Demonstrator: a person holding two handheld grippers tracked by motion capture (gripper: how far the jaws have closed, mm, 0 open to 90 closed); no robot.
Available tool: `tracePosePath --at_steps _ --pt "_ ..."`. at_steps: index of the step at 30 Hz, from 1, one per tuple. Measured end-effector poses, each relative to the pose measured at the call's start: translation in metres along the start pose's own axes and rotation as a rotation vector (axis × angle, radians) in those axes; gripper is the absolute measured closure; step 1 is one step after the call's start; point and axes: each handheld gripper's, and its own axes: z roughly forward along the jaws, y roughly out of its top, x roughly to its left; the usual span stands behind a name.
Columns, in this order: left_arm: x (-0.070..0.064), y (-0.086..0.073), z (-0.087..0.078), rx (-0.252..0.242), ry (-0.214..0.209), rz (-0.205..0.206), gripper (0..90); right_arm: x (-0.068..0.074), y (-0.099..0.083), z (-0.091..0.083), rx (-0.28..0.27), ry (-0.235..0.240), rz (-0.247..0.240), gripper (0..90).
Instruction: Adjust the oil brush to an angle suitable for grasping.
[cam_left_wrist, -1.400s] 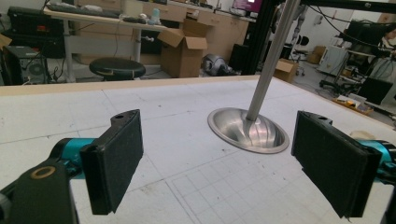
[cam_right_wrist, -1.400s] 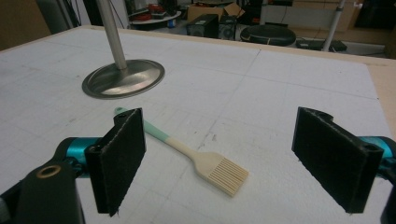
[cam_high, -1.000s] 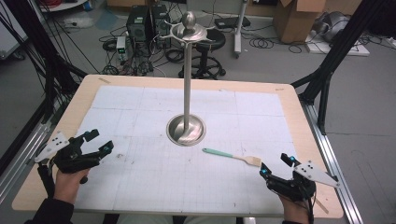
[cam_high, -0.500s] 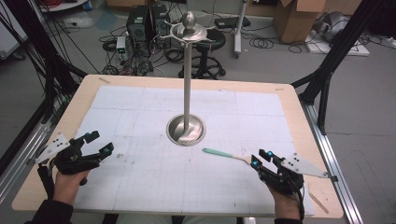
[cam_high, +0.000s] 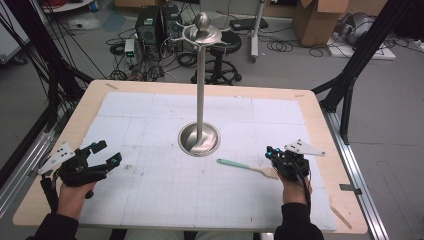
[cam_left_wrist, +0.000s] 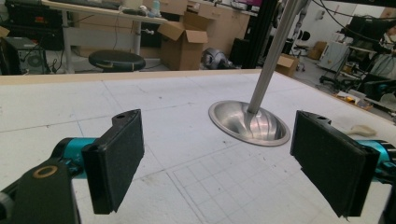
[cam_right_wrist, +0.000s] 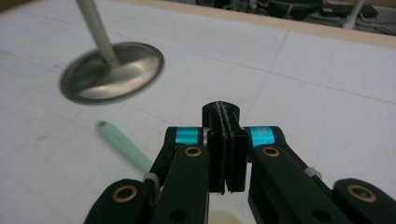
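Spatula first: the small one with a mint-green handle and pale wooden blade (cam_high: 248, 167) lies flat on the white gridded mat of the bench (cam_high: 150, 200), just in front of the steel stand's round dished base (cam_high: 199, 139) and toward my right. From above, my right gripper (cam_high: 274, 155) sits at the blade end, probably so I can take the blade end; my left gripper (cam_high: 107, 152) rests well apart, near the left edge, out of the way.

Along my left gripper (cam_left_wrist: 224, 163), the fingers (cam_left_wrist: 116, 158) stand wide with nothing between them, aimed at the stand's base (cam_left_wrist: 250, 123).

Along my right gripper (cam_right_wrist: 226, 140), the fingers (cam_right_wrist: 215, 154) are pressed together, empty, above the green handle (cam_right_wrist: 126, 147). I judge they must open before they can grasp it.
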Motion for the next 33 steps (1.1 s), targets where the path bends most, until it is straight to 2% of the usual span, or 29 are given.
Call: tracePosePath --at_steps 4,6,10,11,13,15,17,18,23,27,28,29,30,33 --pt "0.0 -0.001 0.001 0.003 -0.001 -0.001 17.8 -0.011 -0.004 0.012 0.072 -0.044 0.011 89.4" --pt "0.0 0.0 0.0 0.003 -0.001 0.001 17.9 -0.013 -0.008 0.019 0.125 -0.063 0.007 89.5" --pt "0.0 -0.001 0.0 0.004 -0.002 -0.001 18.0 -0.016 -0.023 0.033 0.214 -0.074 0.001 89.4" --pt "0.0 -0.001 0.0 0.007 -0.002 0.0 18.0 -0.016 -0.023 0.033 0.214 -0.074 0.001 89.4" --pt "0.0 -0.001 0.0 0.011 -0.004 0.001 18.0 -0.018 -0.029 0.037 0.249 -0.068 0.019 89.4" --pt "0.0 -0.001 0.0 0.011 -0.003 -0.001 18.0 -0.02 -0.032 0.036 0.239 -0.058 0.049 89.4" --pt "0.0 -0.001 0.0 0.01 -0.001 -0.002 18.0 -0.02 -0.032 0.033 0.25 -0.043 0.052 89.4" --pt "0.0 -0.001 0.0 0.01 0.0 -0.003 18.0 -0.019 -0.033 0.032 0.255 -0.034 0.047 89.4" --pt "0.0 0.0 -0.001 -0.001 -0.003 -0.002 18.0 -0.008 -0.035 0.023 0.291 -0.008 -0.045 89.4" --pt "-0.001 0.001 -0.002 -0.015 -0.002 -0.008 18.2 0.001 -0.036 0.015 0.326 0.012 -0.098 89.3" --pt "-0.001 0.001 -0.002 -0.014 -0.004 -0.006 18.2 0.007 -0.037 0.011 0.339 0.018 -0.121 89.3" --pt "-0.001 0.001 -0.002 -0.014 -0.004 -0.006 18.2 0.007 -0.037 0.011 0.339 0.018 -0.121 89.3" --pt "0.0 0.001 -0.002 -0.012 -0.005 -0.004 18.2 0.012 -0.039 0.007 0.346 0.029 -0.144 89.3" --pt "-0.001 0.001 -0.001 -0.015 -0.006 -0.006 18.2 0.016 -0.041 0.004 0.349 0.038 -0.147 89.3"
